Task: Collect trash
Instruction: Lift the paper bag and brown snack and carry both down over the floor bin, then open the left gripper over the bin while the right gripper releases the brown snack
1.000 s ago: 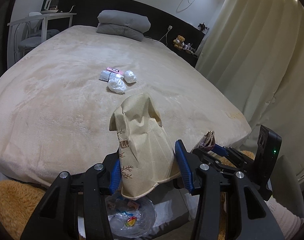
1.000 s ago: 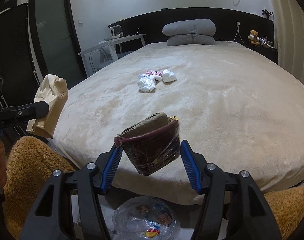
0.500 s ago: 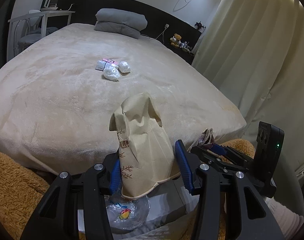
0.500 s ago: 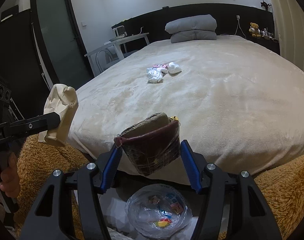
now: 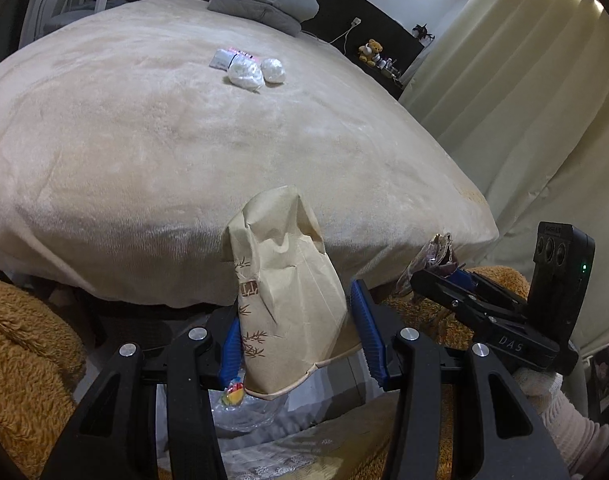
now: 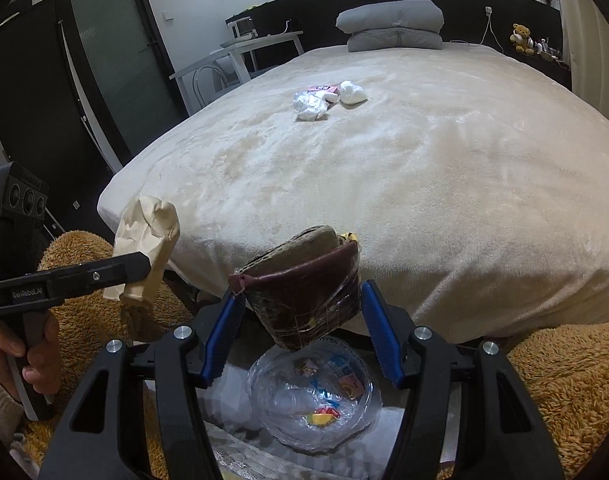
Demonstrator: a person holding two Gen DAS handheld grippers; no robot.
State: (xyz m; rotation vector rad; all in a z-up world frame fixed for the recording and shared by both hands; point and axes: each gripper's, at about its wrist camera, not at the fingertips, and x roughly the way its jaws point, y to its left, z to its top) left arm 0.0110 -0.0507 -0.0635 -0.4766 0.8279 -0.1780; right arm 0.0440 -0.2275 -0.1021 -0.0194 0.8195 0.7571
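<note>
Left claw (image 5: 296, 340) clenched on paper bag (image 5: 282, 292), right claw (image 6: 300, 332) gripping dark wrapper (image 6: 304, 296); both dropped from bed height toward clear trash bag (image 6: 312, 400) below. Ready to release. Three scraps (image 6: 328, 98) left on bed (image 6: 424, 184).

The paper bag (image 5: 288, 300) hides most of the clear trash bag (image 5: 244, 412) below it in the left wrist view. The pink-labelled packet (image 6: 324, 89) on the bed (image 6: 424, 168) is too small to read (the white wads cover part of it). The dark wrapper (image 6: 304, 300) hides the trash bag's far rim.
</note>
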